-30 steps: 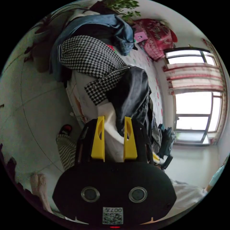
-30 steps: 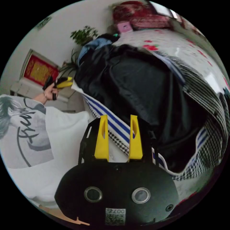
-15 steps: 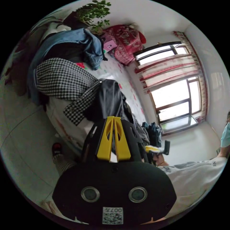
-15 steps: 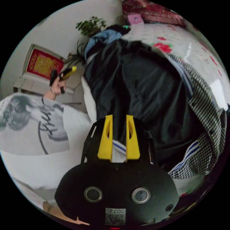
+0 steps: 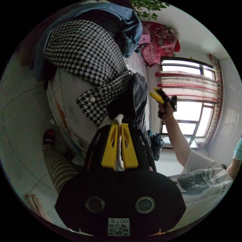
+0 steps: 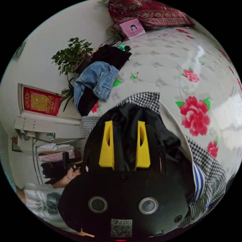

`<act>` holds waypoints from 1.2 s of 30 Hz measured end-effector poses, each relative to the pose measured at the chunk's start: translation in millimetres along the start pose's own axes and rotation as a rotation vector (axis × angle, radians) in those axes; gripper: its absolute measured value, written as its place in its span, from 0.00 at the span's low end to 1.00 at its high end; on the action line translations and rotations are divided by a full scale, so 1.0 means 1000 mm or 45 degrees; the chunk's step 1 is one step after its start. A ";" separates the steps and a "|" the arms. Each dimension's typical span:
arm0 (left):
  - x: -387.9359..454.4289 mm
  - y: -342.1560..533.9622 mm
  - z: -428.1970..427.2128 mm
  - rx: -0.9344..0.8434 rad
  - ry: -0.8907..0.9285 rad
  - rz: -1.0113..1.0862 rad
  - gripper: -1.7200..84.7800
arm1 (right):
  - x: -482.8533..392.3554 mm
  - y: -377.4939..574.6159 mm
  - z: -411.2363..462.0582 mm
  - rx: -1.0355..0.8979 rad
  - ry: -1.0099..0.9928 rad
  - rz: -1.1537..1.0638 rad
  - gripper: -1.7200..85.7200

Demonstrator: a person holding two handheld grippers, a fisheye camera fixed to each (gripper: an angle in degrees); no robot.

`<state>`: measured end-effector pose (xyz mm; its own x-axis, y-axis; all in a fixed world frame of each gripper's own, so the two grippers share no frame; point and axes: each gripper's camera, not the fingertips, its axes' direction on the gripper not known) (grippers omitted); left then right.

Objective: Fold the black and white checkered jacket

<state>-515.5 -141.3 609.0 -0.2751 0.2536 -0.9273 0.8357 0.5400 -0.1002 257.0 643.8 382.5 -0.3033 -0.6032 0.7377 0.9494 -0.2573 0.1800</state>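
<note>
The black and white checkered jacket [image 5: 83,50] lies heaped on the bed, its black lining [image 5: 131,95] turned out and a buttoned cuff [image 5: 97,106] hanging over the bed's side. My left gripper [image 5: 119,124] is shut on a white edge of the jacket, which bulges out above the jaw tips. A raised hand holds the right gripper [image 5: 157,97] beside the lining. In the right gripper view, my right gripper [image 6: 124,122] is open just above the jacket's black lining [image 6: 126,131], with checkered cloth [image 6: 143,99] and a blue-striped hem [image 6: 199,180] around it.
The bed has a white cover with red flowers [image 6: 176,75]. Blue jeans and dark clothes [image 6: 98,78] are piled near a potted plant [image 6: 73,53], with a red quilt [image 6: 151,10] at the head. The person's striped trouser leg [image 5: 58,169] stands on the tiled floor. A bright window [image 5: 191,121] lies beyond.
The left gripper closed on the jacket's white edge and still holds it. The right gripper, closed on the striped hem half a second ago, has opened and moved over the lining.
</note>
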 end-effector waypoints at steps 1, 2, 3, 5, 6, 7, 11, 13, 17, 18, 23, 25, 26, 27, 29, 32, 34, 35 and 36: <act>0.004 -0.001 -0.001 -0.014 0.012 0.030 0.02 | 0.001 -0.028 0.011 -0.001 0.009 0.033 0.18; 0.018 0.002 -0.008 -0.021 0.044 0.137 0.01 | 0.001 -0.040 0.017 0.001 0.014 0.049 0.19; 0.037 0.010 -0.019 -0.013 0.081 0.291 0.01 | 0.004 -0.062 0.026 0.000 0.015 0.083 0.19; 0.072 0.027 -0.040 -0.028 0.131 0.572 0.01 | 0.010 -0.086 0.040 -0.012 0.014 0.140 0.20; 0.097 0.042 -0.049 -0.075 0.128 0.776 0.01 | 0.014 -0.098 0.050 -0.043 0.020 0.164 0.20; 0.108 0.049 -0.051 -0.120 0.123 0.875 0.01 | 0.016 -0.106 0.061 -0.080 0.052 0.176 0.21; 0.143 0.088 -0.017 -0.622 0.076 1.235 0.01 | 0.020 -0.111 0.103 -0.249 0.216 0.167 0.21; 0.145 0.098 0.002 -0.751 0.052 1.290 0.01 | 0.015 -0.102 0.124 -0.298 0.316 0.117 0.17; 0.152 0.111 0.026 -0.900 0.044 1.367 0.01 | 0.000 -0.088 0.136 -0.407 0.587 -0.072 0.10; 0.153 0.113 0.029 -0.923 0.052 1.366 0.01 | -0.002 -0.083 0.119 -0.324 0.597 -0.097 0.09; 0.169 0.131 0.054 -1.060 -0.028 1.491 0.01 | 0.023 -0.013 -0.042 0.367 0.102 -0.170 0.08; 0.172 0.136 0.075 -1.150 -0.036 1.491 0.02 | 0.067 0.046 -0.096 0.550 -0.029 -0.118 0.09; 0.171 0.140 0.093 -1.223 -0.052 1.480 0.02 | 0.082 0.060 -0.102 0.564 -0.042 -0.077 0.09; 0.167 0.148 0.115 -1.292 -0.077 1.469 0.03 | 0.113 0.088 -0.106 0.565 -0.039 0.035 0.09; 0.159 0.164 0.147 -1.396 -0.124 1.453 0.06 | 0.160 0.131 -0.098 0.531 -0.043 0.239 0.10; 0.158 0.184 0.169 -1.436 -0.143 1.432 0.08 | 0.207 0.193 -0.081 0.501 -0.134 0.435 0.11; 0.161 0.177 0.163 -1.356 -0.166 1.400 0.10 | 0.210 0.223 -0.077 0.524 -0.099 0.436 0.11; 0.160 0.165 0.156 -1.314 -0.171 1.339 0.10 | 0.208 0.226 -0.076 0.511 -0.070 0.423 0.11; 0.159 0.149 0.147 -1.250 -0.199 1.274 0.11 | 0.204 0.227 -0.073 0.468 -0.004 0.386 0.12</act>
<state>-365.3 -138.6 394.0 0.3383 0.8021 -0.4921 -0.0412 0.5351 0.8438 404.8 407.5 526.5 -0.0084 -0.6074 0.7944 0.9611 0.2144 0.1741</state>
